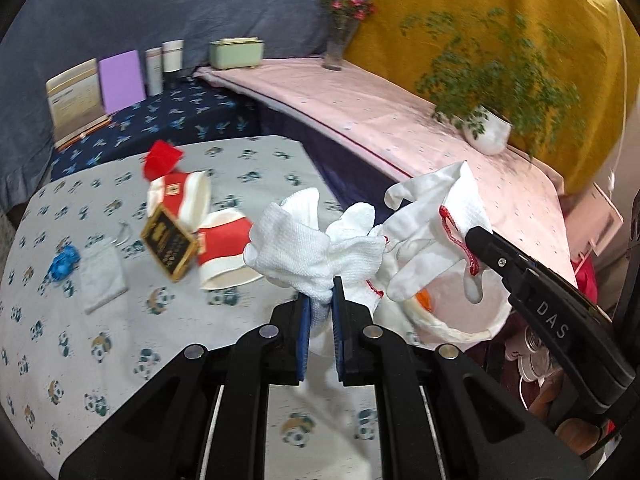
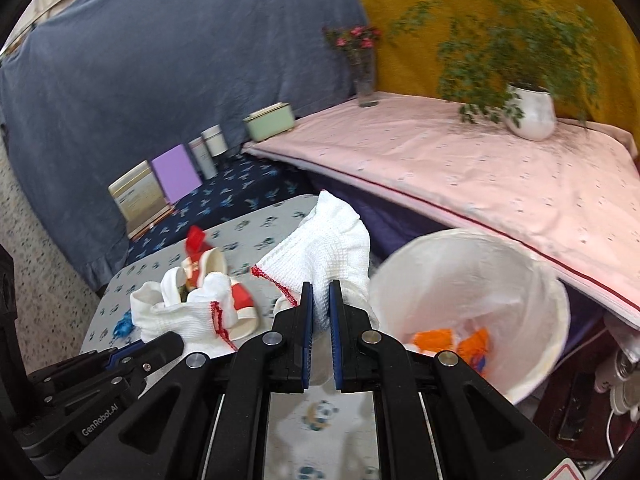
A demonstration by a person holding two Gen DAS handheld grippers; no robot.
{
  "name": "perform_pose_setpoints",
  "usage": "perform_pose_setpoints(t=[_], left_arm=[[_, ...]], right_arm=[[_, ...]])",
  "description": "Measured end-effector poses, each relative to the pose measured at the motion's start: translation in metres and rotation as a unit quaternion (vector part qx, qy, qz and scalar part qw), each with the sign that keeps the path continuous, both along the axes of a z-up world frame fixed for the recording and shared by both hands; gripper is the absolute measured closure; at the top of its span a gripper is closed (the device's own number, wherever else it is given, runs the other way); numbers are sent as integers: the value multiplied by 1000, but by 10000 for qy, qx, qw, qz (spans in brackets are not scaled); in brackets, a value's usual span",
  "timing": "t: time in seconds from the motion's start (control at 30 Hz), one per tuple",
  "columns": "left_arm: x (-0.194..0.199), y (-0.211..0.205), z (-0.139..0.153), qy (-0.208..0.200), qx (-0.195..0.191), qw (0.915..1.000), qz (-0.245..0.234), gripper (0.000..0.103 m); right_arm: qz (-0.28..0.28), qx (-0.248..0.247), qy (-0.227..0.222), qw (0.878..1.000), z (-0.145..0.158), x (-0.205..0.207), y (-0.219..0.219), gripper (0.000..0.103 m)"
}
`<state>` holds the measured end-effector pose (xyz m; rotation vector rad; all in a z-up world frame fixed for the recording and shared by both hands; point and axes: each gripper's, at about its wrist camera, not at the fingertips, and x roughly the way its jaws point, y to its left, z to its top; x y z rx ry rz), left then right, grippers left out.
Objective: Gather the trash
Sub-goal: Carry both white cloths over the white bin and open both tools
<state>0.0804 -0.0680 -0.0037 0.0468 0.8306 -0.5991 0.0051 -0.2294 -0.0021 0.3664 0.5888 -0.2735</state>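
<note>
Between each gripper's fingers (image 1: 305,322) (image 2: 337,312), a white glove (image 1: 296,240) (image 2: 324,252) sits pinched.

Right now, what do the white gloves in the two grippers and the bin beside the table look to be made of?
Both gloves, left and right, look like knitted cotton: a soft matte weave with red stitched cuffs. The bin looks lined with a thin, translucent white plastic bag folded over its rim; the bin's own material is hidden.

Bin (image 2: 472,264) mouth open, unobstructed; cups (image 1: 224,252), box (image 1: 170,242) crowd table (image 1: 100,360) centre
</note>
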Motion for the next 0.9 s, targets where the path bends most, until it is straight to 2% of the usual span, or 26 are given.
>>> perform_pose_setpoints(t=[0.5, 0.9], left_arm=[[-26, -119, -11, -36, 367, 9948, -949, 93], [-26, -163, -27, 46, 540, 9906, -1258, 93]], right_arm=[[-958, 334, 11, 9948, -27, -57, -95, 95], [-1187, 538, 92, 9914, -47, -61, -127, 95]])
